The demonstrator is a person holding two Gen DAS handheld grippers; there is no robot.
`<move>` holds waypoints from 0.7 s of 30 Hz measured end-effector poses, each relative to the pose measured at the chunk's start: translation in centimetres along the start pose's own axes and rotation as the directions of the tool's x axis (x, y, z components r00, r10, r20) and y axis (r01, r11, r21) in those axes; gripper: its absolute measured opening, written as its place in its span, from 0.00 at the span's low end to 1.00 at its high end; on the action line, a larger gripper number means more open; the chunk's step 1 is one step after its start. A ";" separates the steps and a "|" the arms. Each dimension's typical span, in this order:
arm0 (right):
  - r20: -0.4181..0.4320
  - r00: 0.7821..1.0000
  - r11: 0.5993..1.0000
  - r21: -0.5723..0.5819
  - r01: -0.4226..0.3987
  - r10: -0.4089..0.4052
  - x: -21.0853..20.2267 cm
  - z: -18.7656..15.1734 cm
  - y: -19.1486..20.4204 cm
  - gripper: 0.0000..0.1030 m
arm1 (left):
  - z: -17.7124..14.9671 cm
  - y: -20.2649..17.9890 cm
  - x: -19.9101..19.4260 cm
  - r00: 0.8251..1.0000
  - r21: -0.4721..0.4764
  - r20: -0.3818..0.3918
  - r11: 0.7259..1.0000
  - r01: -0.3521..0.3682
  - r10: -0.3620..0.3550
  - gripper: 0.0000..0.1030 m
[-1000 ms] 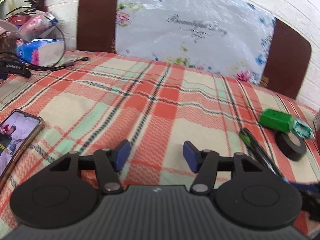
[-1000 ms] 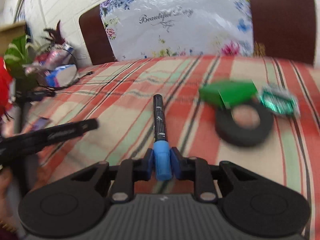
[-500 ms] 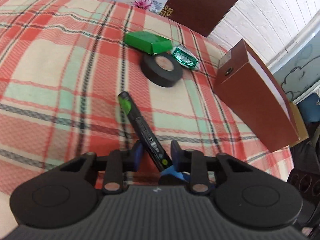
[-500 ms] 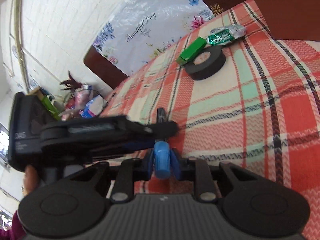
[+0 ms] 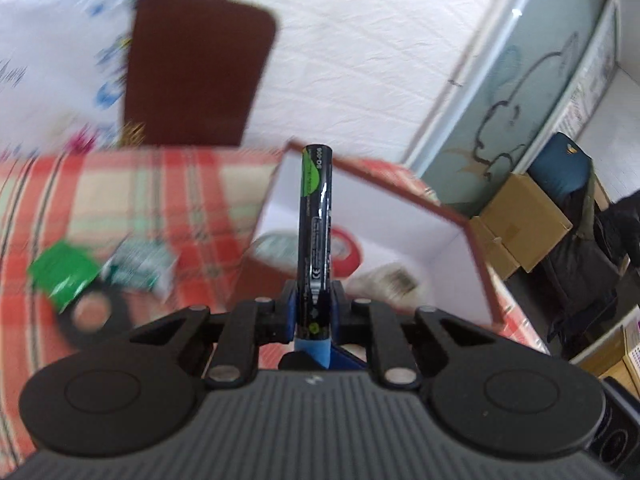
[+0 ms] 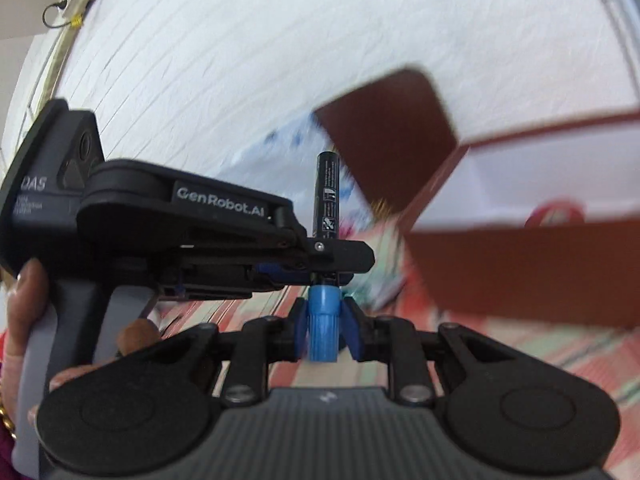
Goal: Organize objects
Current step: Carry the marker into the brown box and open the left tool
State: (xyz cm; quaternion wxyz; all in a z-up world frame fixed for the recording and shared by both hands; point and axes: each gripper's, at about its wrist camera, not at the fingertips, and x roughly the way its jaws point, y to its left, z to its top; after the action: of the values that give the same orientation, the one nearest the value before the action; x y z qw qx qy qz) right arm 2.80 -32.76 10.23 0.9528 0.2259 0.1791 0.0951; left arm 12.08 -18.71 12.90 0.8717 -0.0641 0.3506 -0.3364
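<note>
Left wrist view: left gripper (image 5: pixel 313 314) clamped on the black barrel of a marker (image 5: pixel 316 216), jaws just closed onto it. Marker upright in the picture, green patch near its top end, blue cap (image 5: pixel 314 350) below the pads. Behind the marker, toward 12 o'clock, an open box (image 5: pixel 478 264) with brown outside and white inside, standing on the plaid tablecloth (image 5: pixel 168 196). Inside the box, partly hidden by the marker, a red-rimmed round item (image 5: pixel 346 250) and a pale blurred item (image 5: pixel 394 280), not possible to name. At 9 o'clock on the cloth, a green packet (image 5: pixel 64 276), just beside it a silver-green wrapper (image 5: pixel 140 268), and a black tape roll (image 5: pixel 94 314) touching the packet at its lower side. At 11 o'clock, a brown chair back (image 5: pixel 196 68) against a white wall. At 3 o'clock, off the table, a cardboard box (image 5: pixel 520 232).

Right wrist view: right gripper (image 6: pixel 323 330) closed tight on the blue cap of the same marker (image 6: pixel 327 196). Left gripper (image 6: pixel 320 254) across the picture from 9 o'clock, gripping the barrel just above the cap, held by a hand (image 6: pixel 24 320). Marker so pinched at two places, above the cloth, beside the box (image 6: pixel 520 264) at 3 o'clock. Much blurred all around.
</note>
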 end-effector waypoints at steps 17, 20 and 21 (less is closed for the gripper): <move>0.095 0.924 0.925 -0.055 0.376 -0.370 2.3 4.8 -9.7 0.33 | 2.1 -5.5 12.5 0.992 0.089 -0.108 0.994 -0.059 0.068 0.21; 0.115 0.917 0.919 -0.059 0.390 -0.382 1.9 4.3 -9.6 0.36 | 1.6 -4.7 11.5 0.992 0.075 -0.109 0.995 -0.062 0.070 0.22; 0.122 0.918 0.921 -0.060 0.385 -0.376 1.4 4.2 -9.4 0.36 | 1.6 -4.6 10.8 0.993 0.079 -0.098 0.995 -0.062 0.070 0.22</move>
State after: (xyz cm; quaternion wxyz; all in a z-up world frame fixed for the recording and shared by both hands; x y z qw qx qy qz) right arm 6.65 -42.32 8.91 0.9699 0.1518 0.1637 -0.0971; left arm 16.32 -29.26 9.55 0.8654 -0.0026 0.3829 -0.3233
